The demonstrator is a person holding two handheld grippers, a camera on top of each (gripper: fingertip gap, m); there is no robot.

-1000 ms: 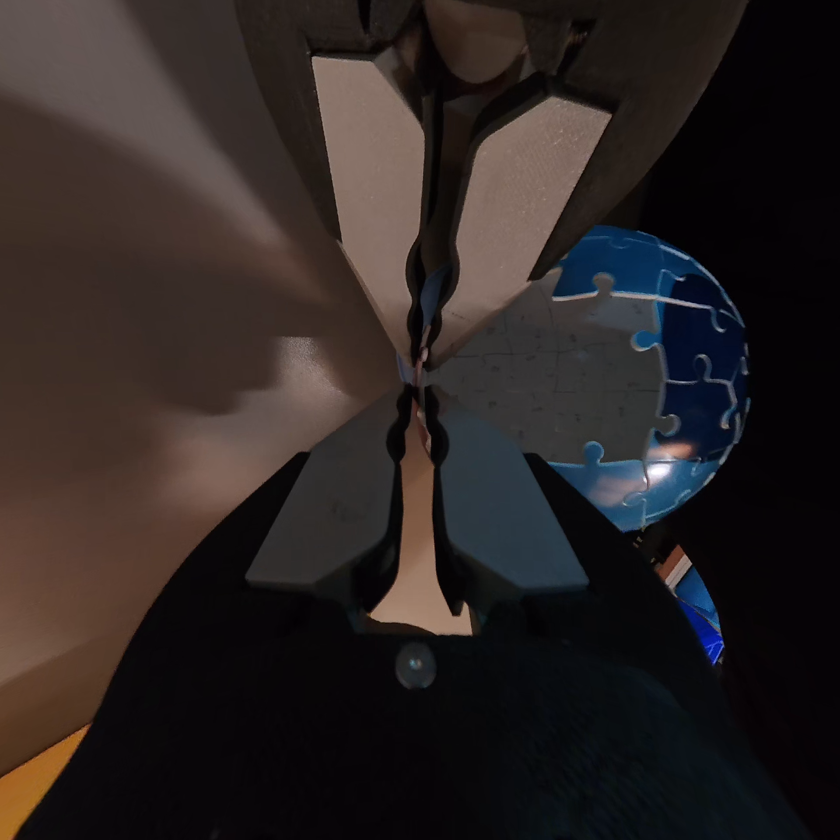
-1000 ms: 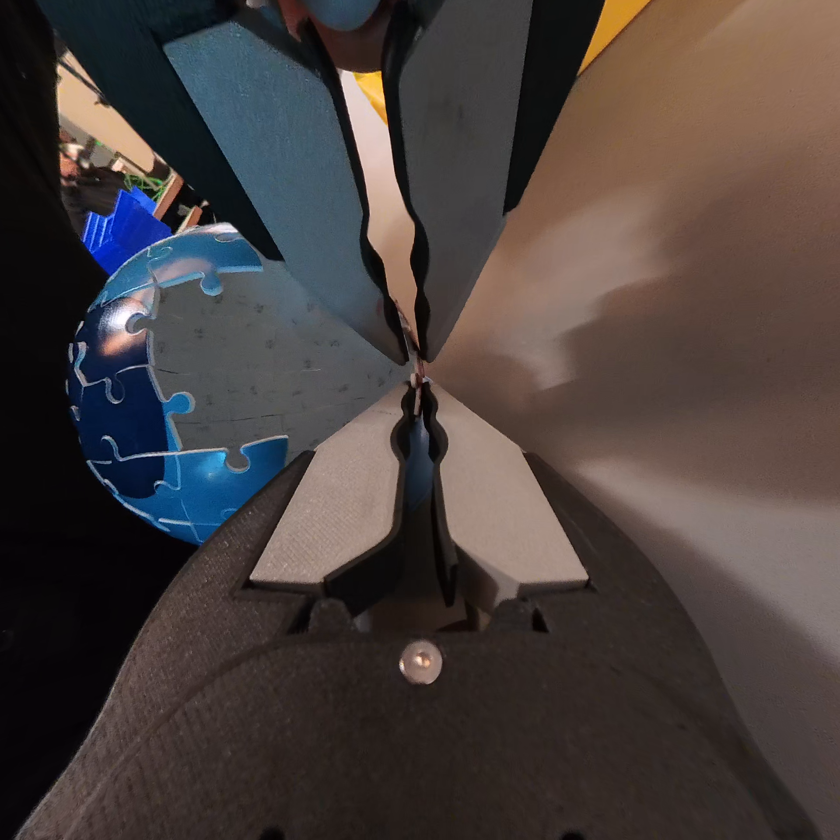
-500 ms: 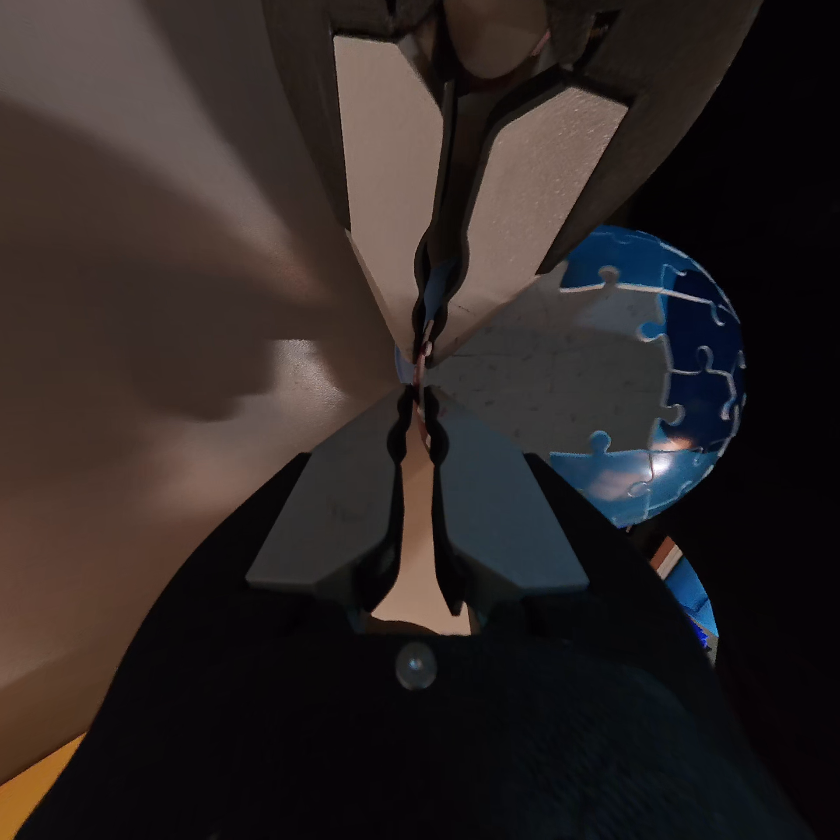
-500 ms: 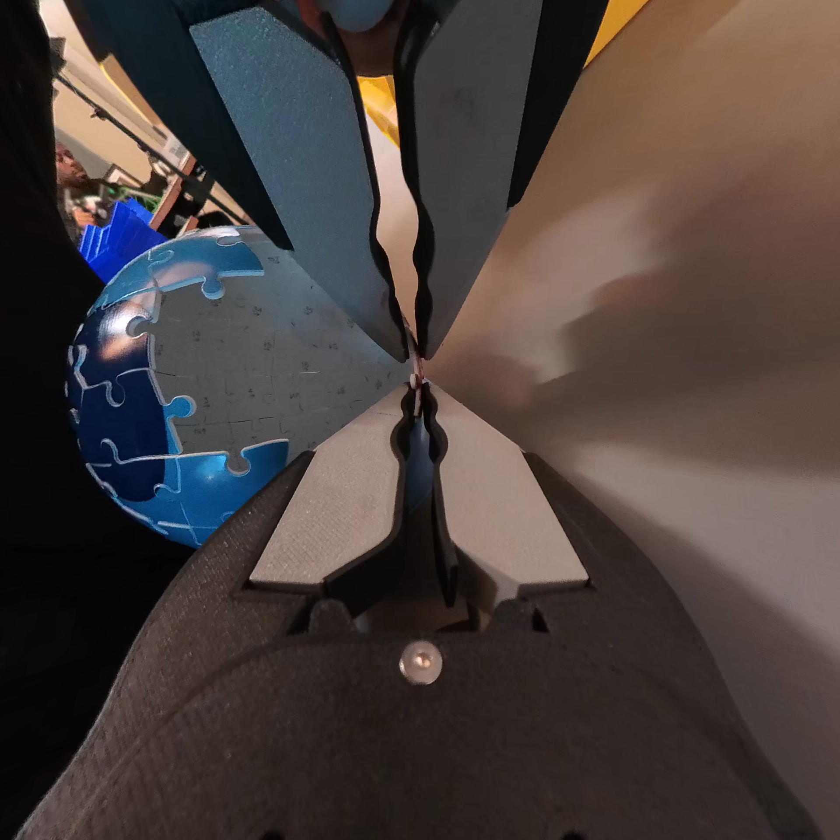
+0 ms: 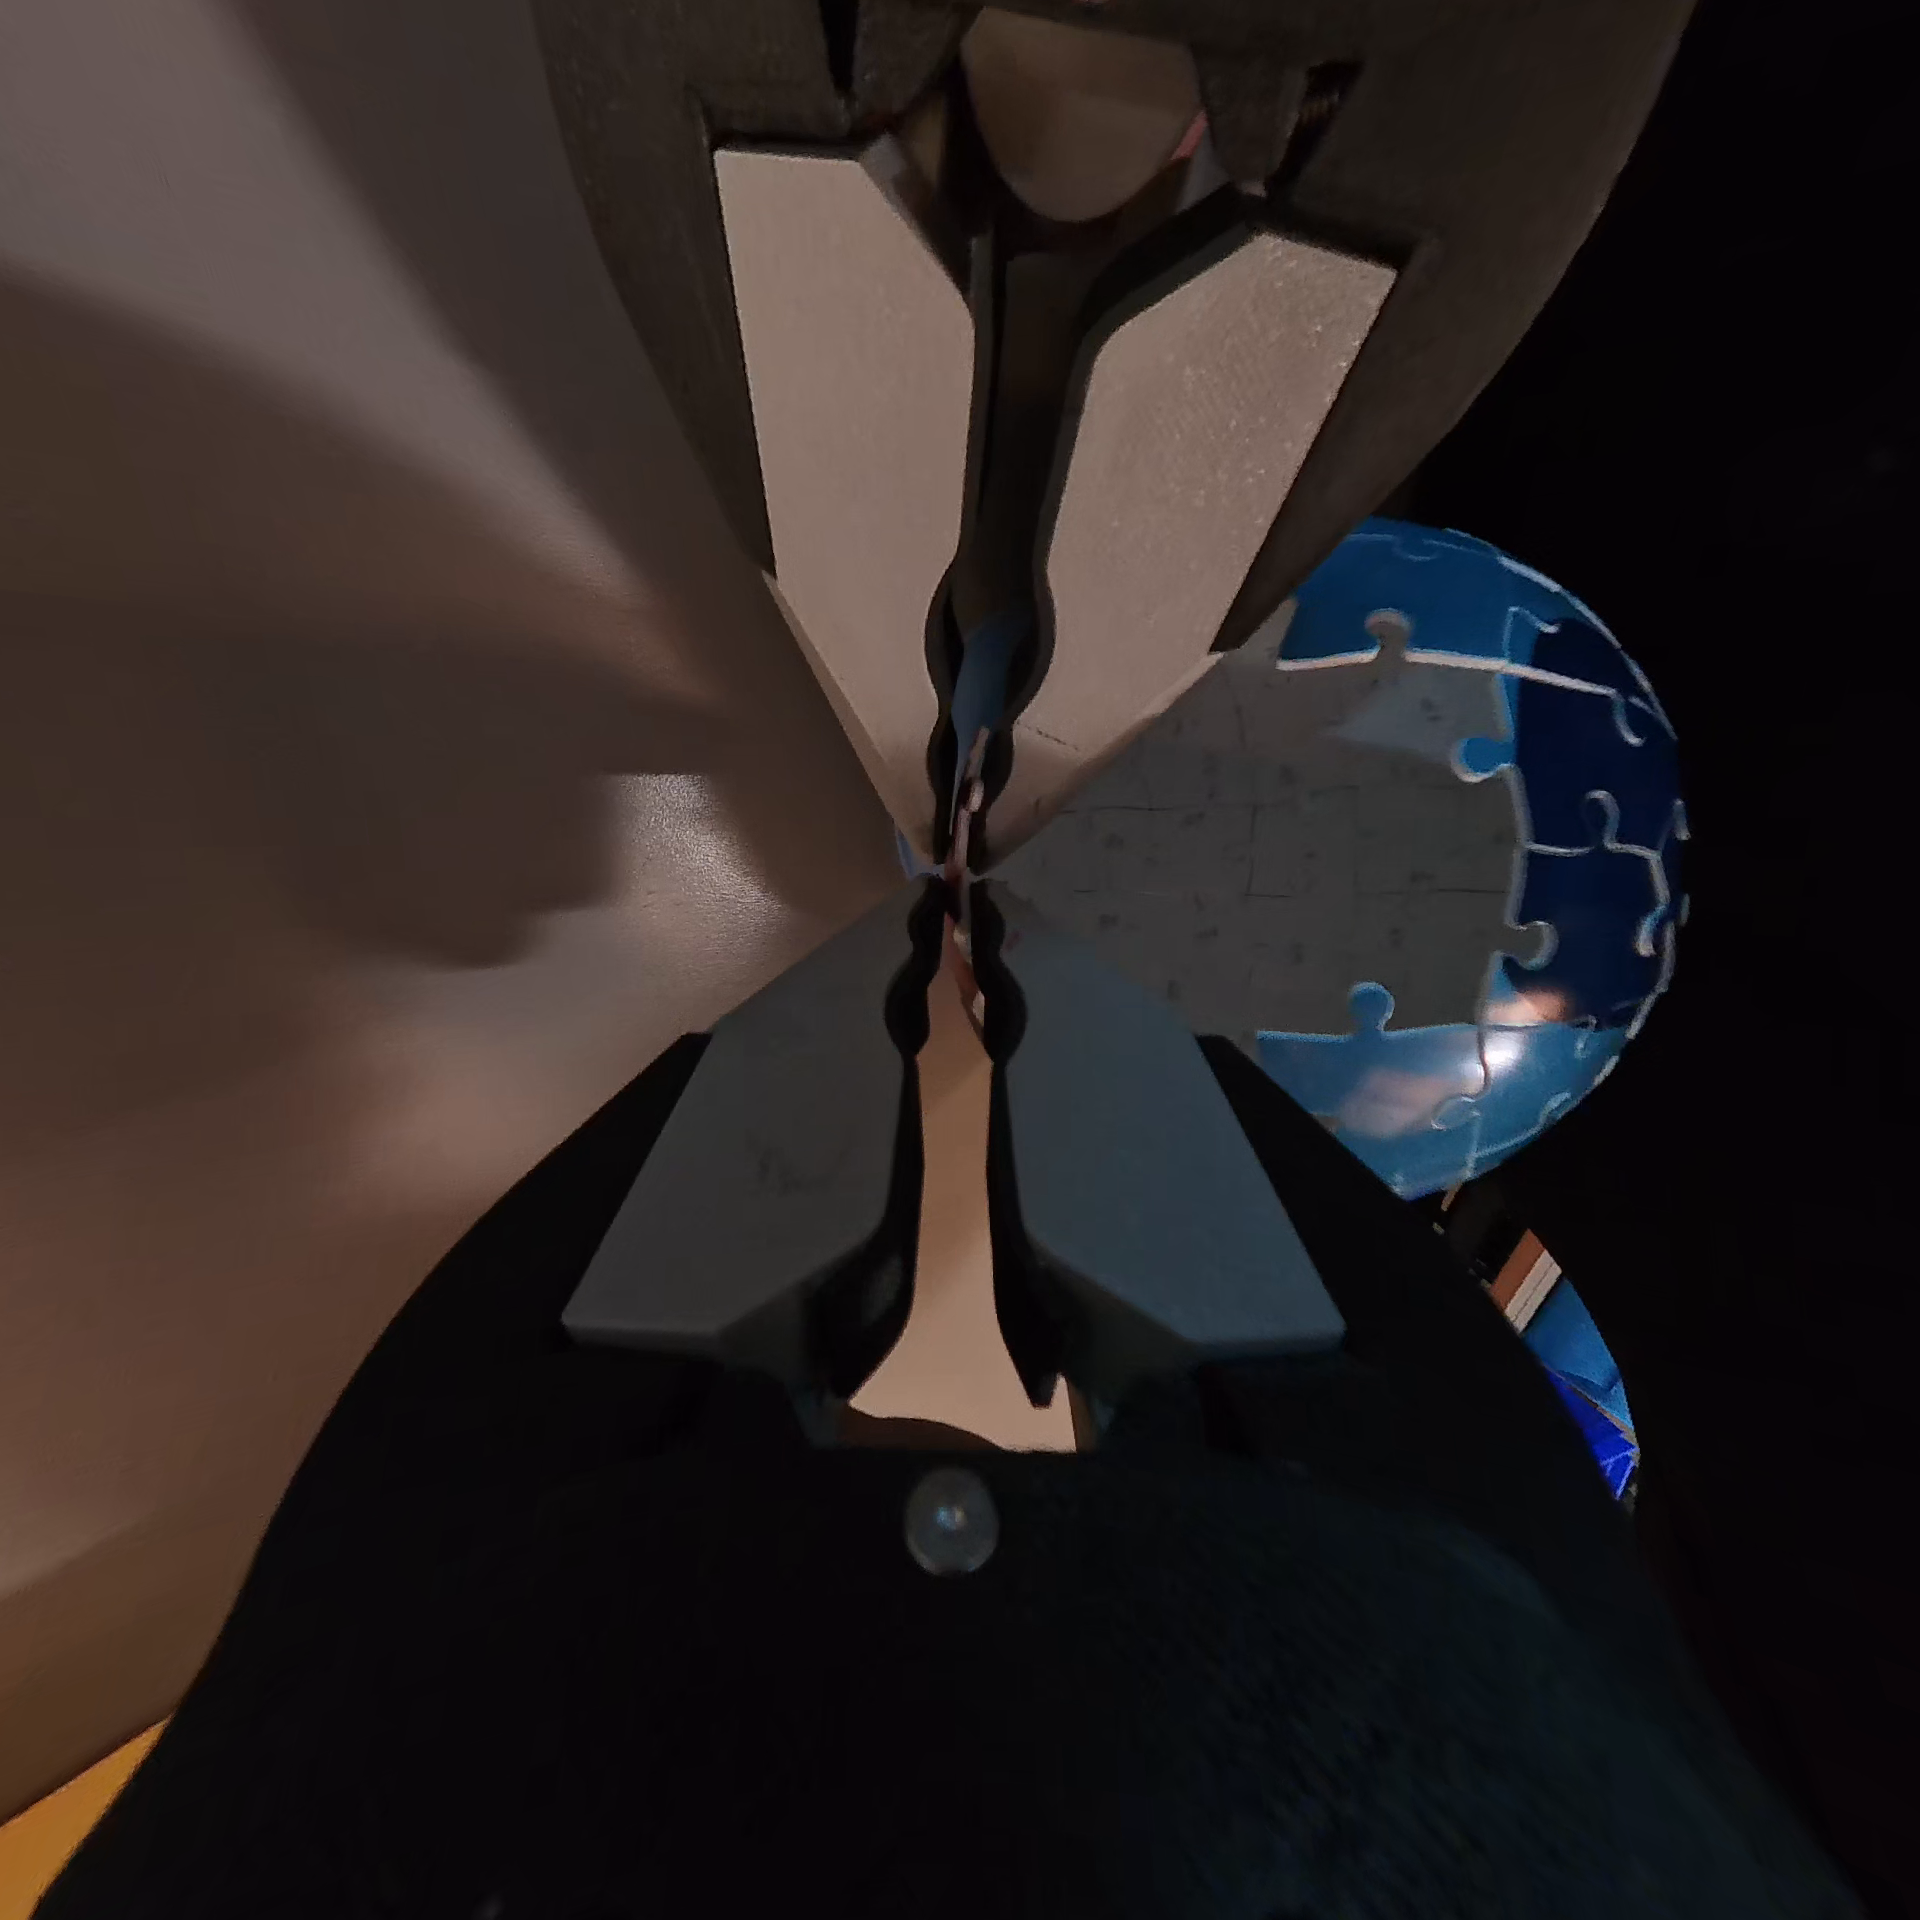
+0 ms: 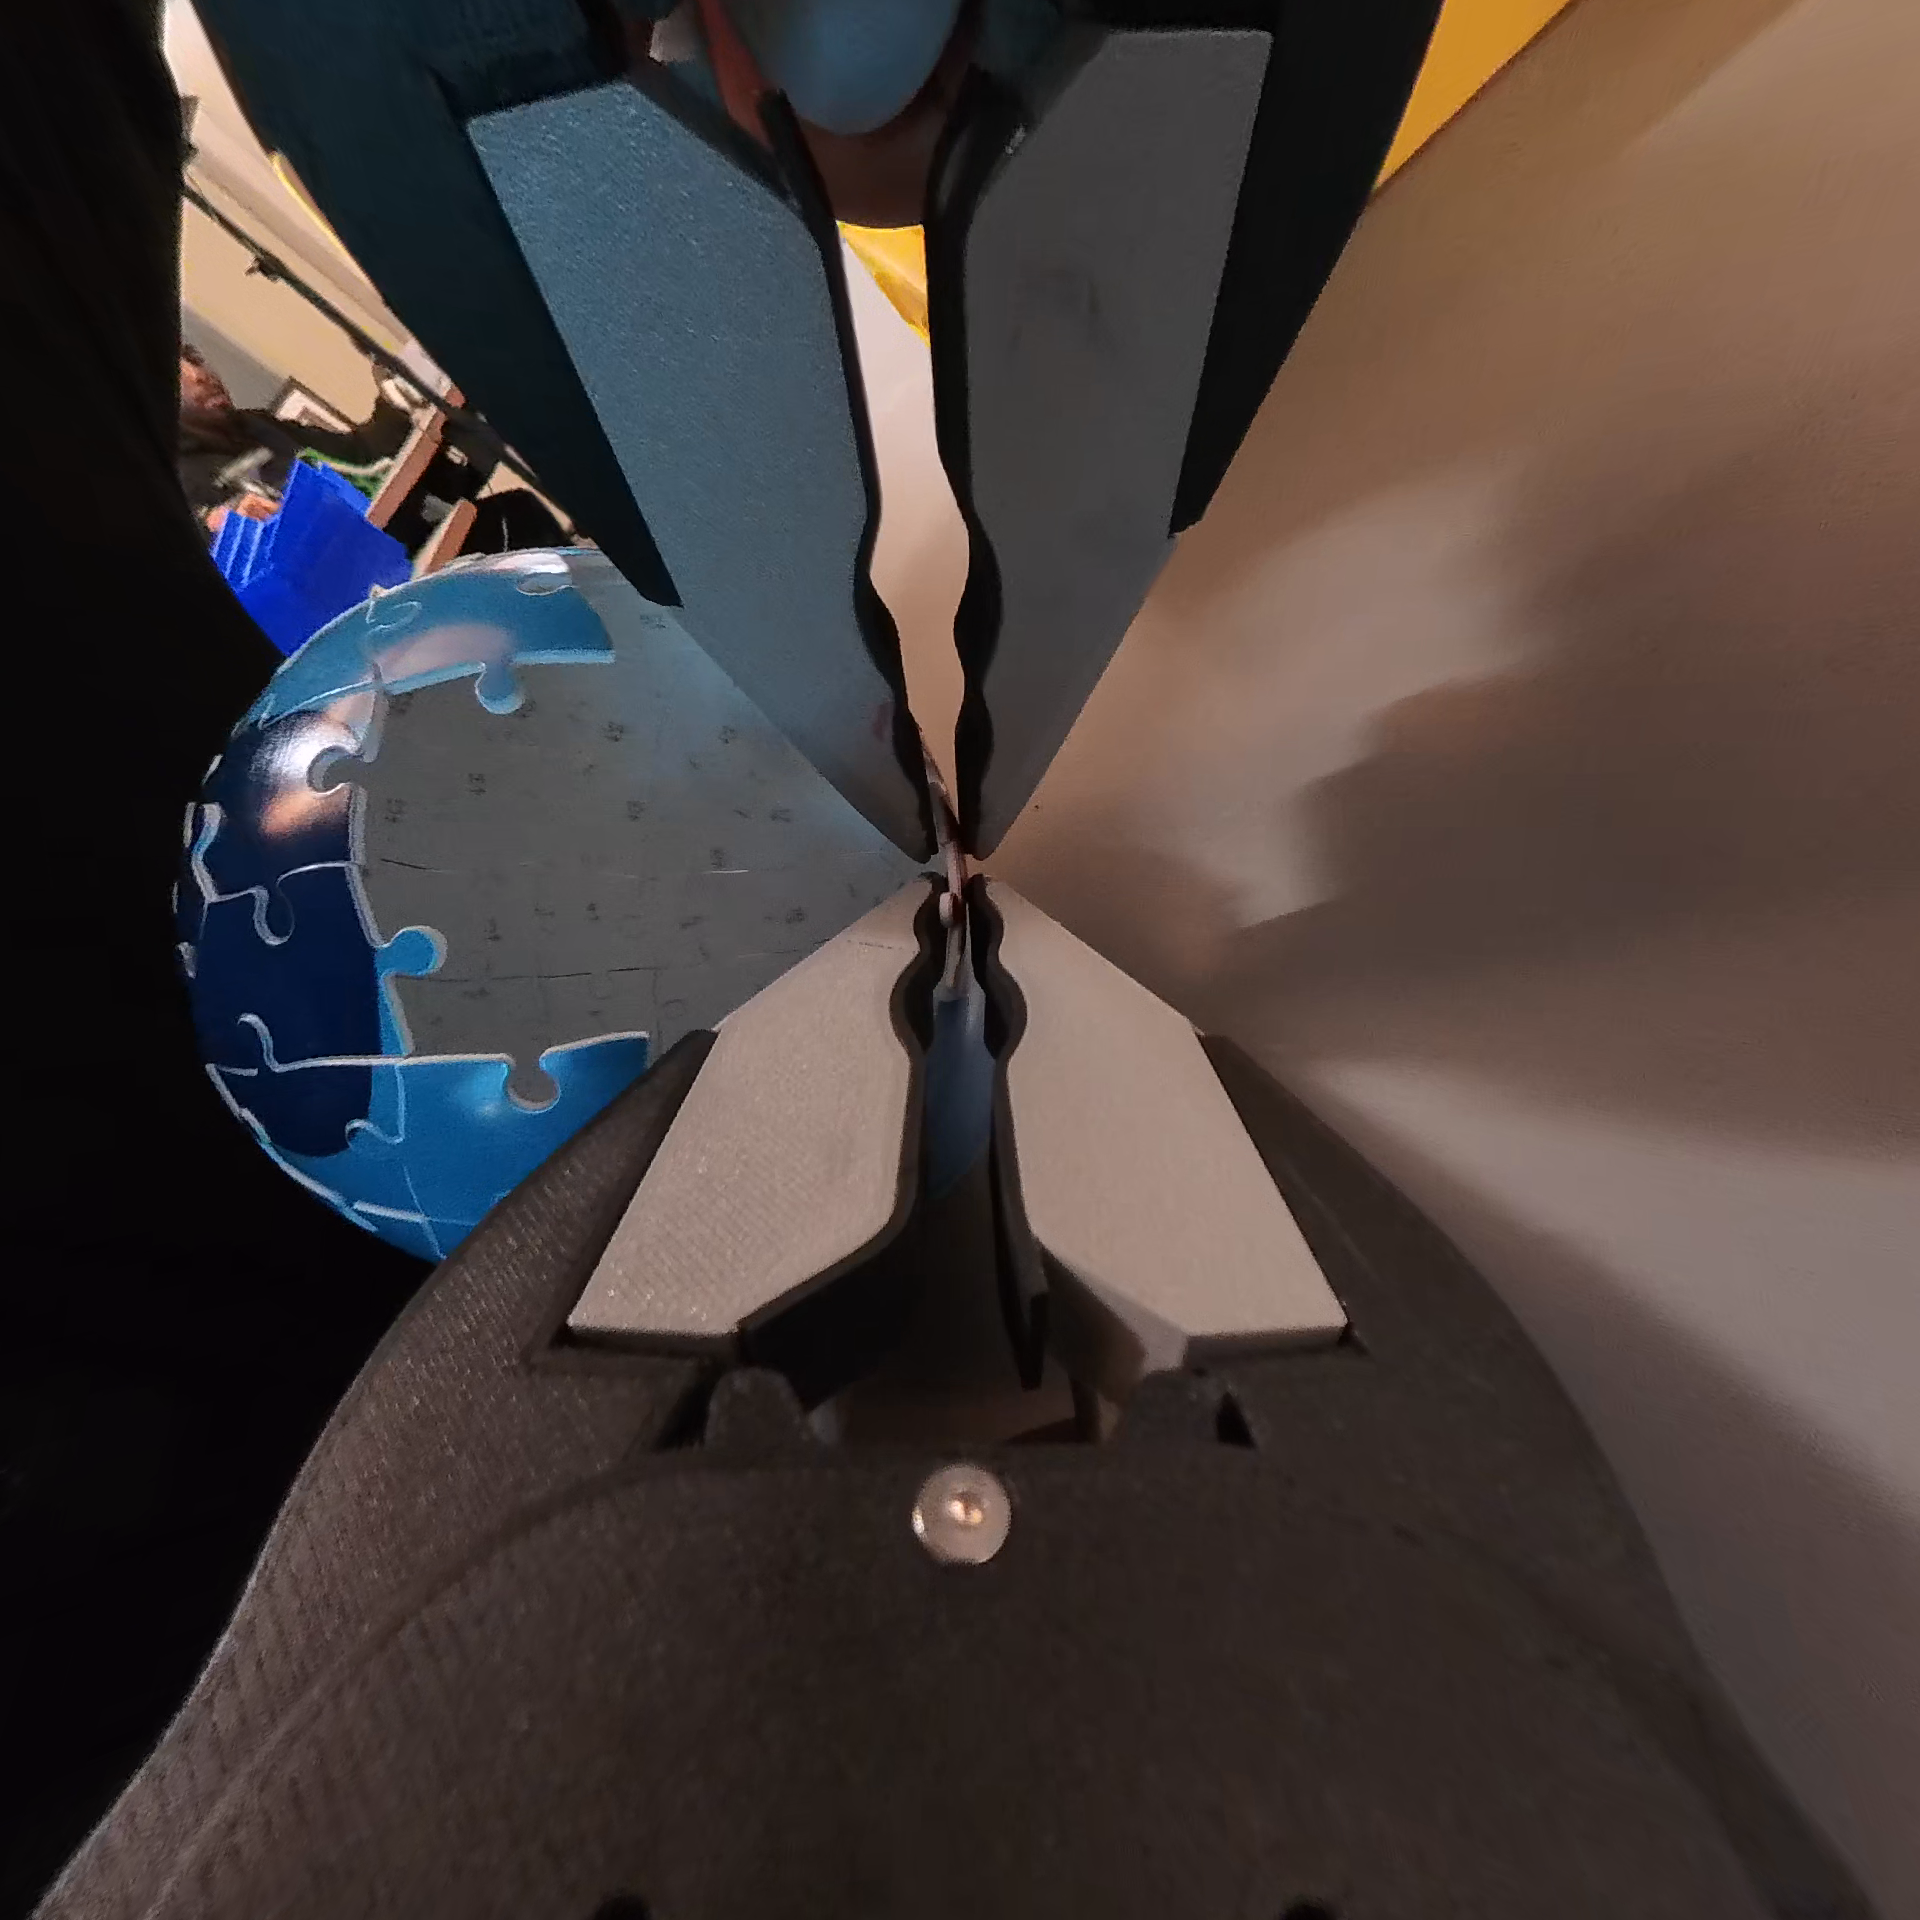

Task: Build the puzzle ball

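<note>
The partly built puzzle ball (image 5: pixel 1558 831) is blue and glossy, with a large opening that shows its grey inside. It sits right of the grippers in the left wrist view and left of them in the right wrist view (image 6: pixel 291 935). My left gripper (image 5: pixel 951 899) and right gripper (image 6: pixel 951 899) meet tip to tip in front of the opening. Each is shut on a thin puzzle piece seen edge-on. The right one's piece (image 6: pixel 956 1039) is blue, and the left one's piece (image 5: pixel 964 940) shows a pale edge. The pieces touch at the tips.
A beige table surface (image 5: pixel 312 416) with gripper shadows lies behind the grippers, with a yellow strip (image 6: pixel 1455 94) at its edge. Blue bins (image 6: pixel 301 540) and clutter stand far behind the ball. Dark cloth (image 6: pixel 83 935) fills the side next to the ball. My left and right fingertips are right by each other.
Both grippers stay shut and tip to tip. The opposite gripper has shifted and tilted slightly in each view, and the ball has shifted a little.
</note>
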